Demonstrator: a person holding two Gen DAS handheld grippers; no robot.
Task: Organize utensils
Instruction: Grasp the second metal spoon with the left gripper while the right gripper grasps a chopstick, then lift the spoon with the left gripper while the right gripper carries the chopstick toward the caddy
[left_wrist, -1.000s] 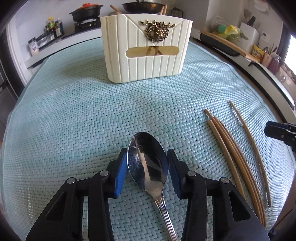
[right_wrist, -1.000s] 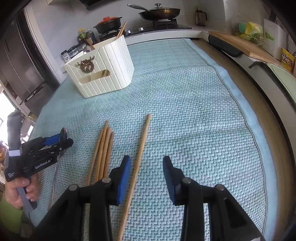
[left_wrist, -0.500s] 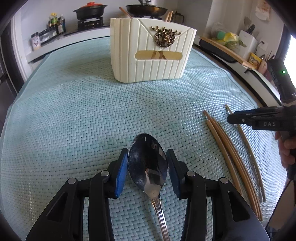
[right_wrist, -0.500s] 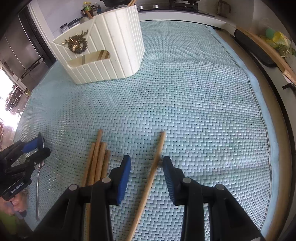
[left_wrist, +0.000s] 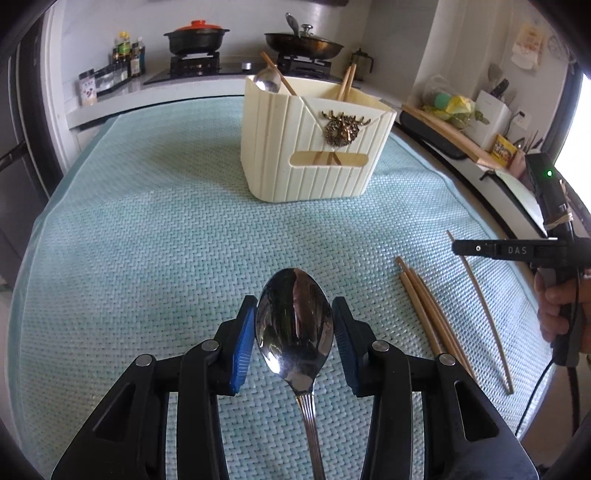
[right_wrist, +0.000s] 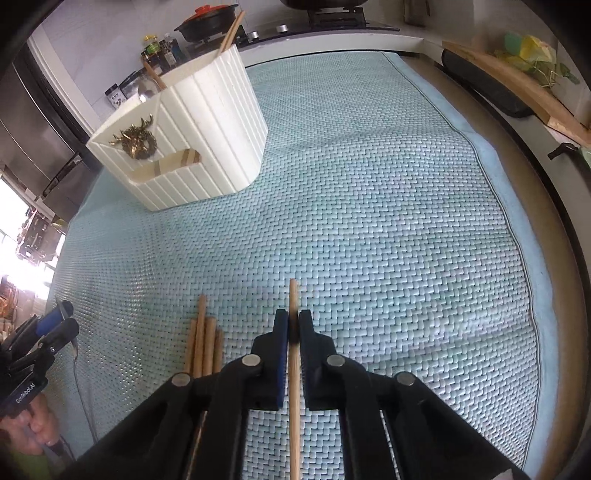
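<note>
Left wrist view: left gripper (left_wrist: 294, 343) has its blue ribbed fingers (left_wrist: 242, 349) clamped on both edges of a polished steel spoon (left_wrist: 294, 325), bowl pointing far, fluted handle running back under the camera, held above the counter (left_wrist: 110, 277), which is covered in a pale teal basket-weave mat. Far centre sits a cream ribbed plastic utensil holder (left_wrist: 314, 155) with a brass stag emblem and a slot window; a second spoon and wooden chopsticks stick out of its top. Loose bundle of chopsticks (left_wrist: 428, 314) lies on the mat to the right. Right wrist view: right gripper (right_wrist: 293, 326) angled steeply down, fingers (right_wrist: 308, 332) closed on a single round wooden chopstick (right_wrist: 294, 387) near its far end, stick running lengthwise between them toward the camera. Bundle lies just left of it. Holder (right_wrist: 192, 147) far left. A hand wraps each gripper's handle.
</note>
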